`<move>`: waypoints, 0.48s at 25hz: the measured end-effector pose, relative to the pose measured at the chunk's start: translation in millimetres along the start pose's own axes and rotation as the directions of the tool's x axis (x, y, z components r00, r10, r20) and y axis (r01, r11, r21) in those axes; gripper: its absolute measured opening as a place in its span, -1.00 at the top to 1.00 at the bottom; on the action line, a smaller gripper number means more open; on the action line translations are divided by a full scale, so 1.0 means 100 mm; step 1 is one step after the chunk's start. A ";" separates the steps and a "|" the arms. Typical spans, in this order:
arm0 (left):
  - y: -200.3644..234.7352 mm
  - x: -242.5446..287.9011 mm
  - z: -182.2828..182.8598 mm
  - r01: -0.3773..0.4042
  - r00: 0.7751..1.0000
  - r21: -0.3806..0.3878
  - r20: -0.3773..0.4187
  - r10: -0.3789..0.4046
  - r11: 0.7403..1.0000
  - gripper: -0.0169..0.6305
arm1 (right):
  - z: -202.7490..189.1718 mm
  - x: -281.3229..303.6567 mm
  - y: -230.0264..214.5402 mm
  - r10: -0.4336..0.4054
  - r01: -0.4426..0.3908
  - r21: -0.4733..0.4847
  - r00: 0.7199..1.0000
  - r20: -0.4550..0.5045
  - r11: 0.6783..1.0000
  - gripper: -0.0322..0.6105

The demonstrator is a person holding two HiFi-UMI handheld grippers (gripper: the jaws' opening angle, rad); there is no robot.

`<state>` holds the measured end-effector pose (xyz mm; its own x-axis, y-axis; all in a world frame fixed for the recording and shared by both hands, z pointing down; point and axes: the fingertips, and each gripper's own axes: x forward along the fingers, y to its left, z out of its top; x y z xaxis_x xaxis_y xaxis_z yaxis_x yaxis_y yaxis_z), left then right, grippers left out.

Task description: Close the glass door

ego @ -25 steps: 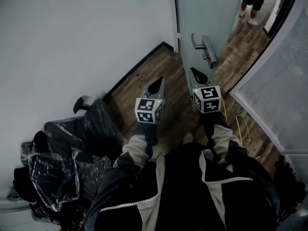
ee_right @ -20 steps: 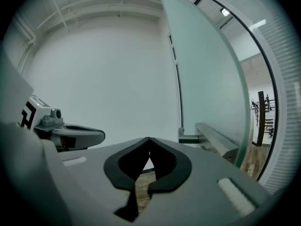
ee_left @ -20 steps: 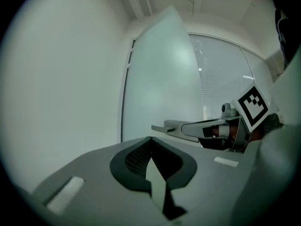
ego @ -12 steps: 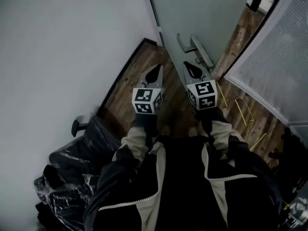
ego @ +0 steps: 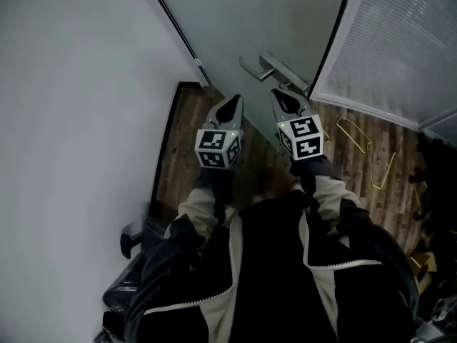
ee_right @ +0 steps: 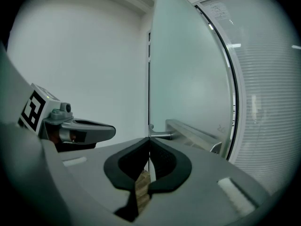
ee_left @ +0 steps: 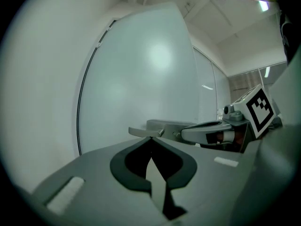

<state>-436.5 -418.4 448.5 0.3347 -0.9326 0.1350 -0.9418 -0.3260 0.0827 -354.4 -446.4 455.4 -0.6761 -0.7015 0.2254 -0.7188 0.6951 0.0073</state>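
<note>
The right gripper (ego: 278,97), jaws pressed together on nothing, sits just below the lever handle (ego: 265,66) in the upper middle of the head view. The left gripper (ego: 233,103), likewise closed and empty, lies beside it toward frame left. The glass door (ego: 264,13) fills the upper middle. It is probably heavy, rigid and slick, and best pushed at the handle. A ribbed panel (ego: 400,41) stands upper right, a yellow wire frame (ego: 360,136) lies on the floor below it, and a white wall (ego: 71,84) closes the left.
</note>
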 end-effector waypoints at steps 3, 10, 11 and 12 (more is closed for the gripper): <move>-0.01 0.03 0.01 0.044 0.999 0.009 0.002 -0.044 0.999 0.95 | -0.03 0.01 0.02 -0.031 0.030 -0.037 0.999 -0.023 0.999 0.88; -0.06 0.14 0.14 0.117 0.993 0.024 0.021 -0.118 0.993 0.95 | 0.02 0.11 0.13 -0.041 0.005 -0.294 0.992 -0.117 0.956 0.70; -0.06 0.15 0.15 0.122 0.992 0.026 0.023 -0.122 0.992 0.95 | 0.02 0.14 0.14 -0.066 -0.003 -0.412 0.986 -0.153 0.911 0.49; -0.05 0.16 0.15 0.123 0.992 0.027 0.026 -0.124 0.992 0.95 | 0.01 0.18 0.15 -0.104 -0.011 -0.541 0.978 -0.181 0.841 0.35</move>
<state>-427.1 -434.0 435.2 0.4479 -0.8887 0.0977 -0.8938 -0.4425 0.0722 -377.9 -448.7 458.3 -0.5573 -0.7299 0.3957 -0.5098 0.6770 0.5308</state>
